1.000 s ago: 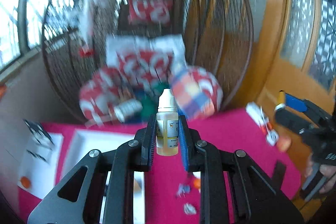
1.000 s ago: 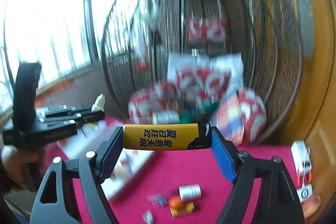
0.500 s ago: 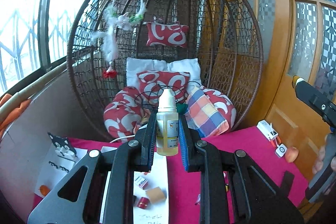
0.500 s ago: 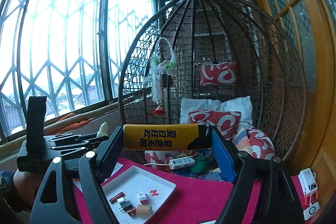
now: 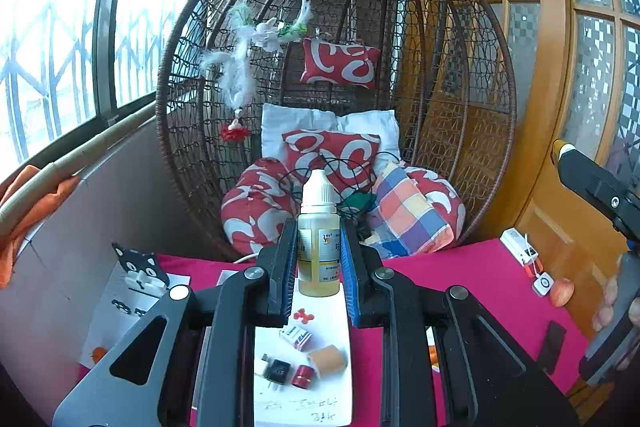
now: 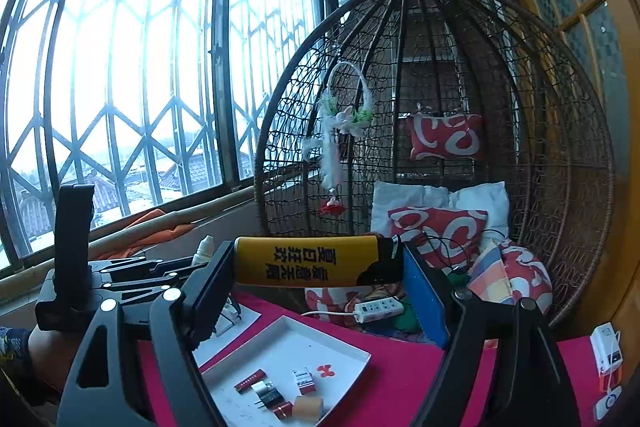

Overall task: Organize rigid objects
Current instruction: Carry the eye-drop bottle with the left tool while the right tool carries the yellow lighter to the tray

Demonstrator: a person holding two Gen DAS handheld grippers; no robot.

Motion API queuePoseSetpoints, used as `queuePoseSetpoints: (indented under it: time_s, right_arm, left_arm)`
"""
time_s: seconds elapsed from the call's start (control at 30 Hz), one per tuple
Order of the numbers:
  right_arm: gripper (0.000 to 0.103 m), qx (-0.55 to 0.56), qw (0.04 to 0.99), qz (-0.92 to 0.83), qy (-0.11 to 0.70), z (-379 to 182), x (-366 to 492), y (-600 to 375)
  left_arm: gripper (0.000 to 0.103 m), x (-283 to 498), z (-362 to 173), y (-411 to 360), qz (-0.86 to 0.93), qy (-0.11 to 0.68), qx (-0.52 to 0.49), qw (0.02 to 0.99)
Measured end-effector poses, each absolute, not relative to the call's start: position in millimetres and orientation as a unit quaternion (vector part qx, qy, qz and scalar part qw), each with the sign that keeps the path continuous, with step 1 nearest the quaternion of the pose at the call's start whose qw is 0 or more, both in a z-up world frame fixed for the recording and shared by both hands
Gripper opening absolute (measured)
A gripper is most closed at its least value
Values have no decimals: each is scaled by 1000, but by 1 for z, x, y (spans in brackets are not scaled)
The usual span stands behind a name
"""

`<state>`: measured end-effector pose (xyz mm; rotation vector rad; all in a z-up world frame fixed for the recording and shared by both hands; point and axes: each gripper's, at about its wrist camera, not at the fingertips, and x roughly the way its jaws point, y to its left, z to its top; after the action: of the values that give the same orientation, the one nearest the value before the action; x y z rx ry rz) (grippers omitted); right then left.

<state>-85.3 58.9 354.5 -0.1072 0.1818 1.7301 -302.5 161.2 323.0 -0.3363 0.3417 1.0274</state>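
Both grippers have lifted, the white tray (image 5: 340, 327) now lying low in view.

Both wrist cameras look forward from just behind their jaws, high over the counter (image 5: 472, 279), toward the hanging wicker chair (image 5: 460, 75), sharing it and the white tray (image 6: 280, 343), the right view angled from farther right.

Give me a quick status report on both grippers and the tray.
Left gripper shut on dropper bottle, upright. Right gripper shut on yellow lighter, held crosswise. White tray below already holds small items. Nothing blocking.
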Motion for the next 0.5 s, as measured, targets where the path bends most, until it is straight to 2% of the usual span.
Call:
queuePoseSetpoints:
  time_s: [0.5]
  right_arm:
    - [80,-64,636,762,99,345,-119,84]
  left_arm:
    - [19,-330,309,182,478,176,-171,844]
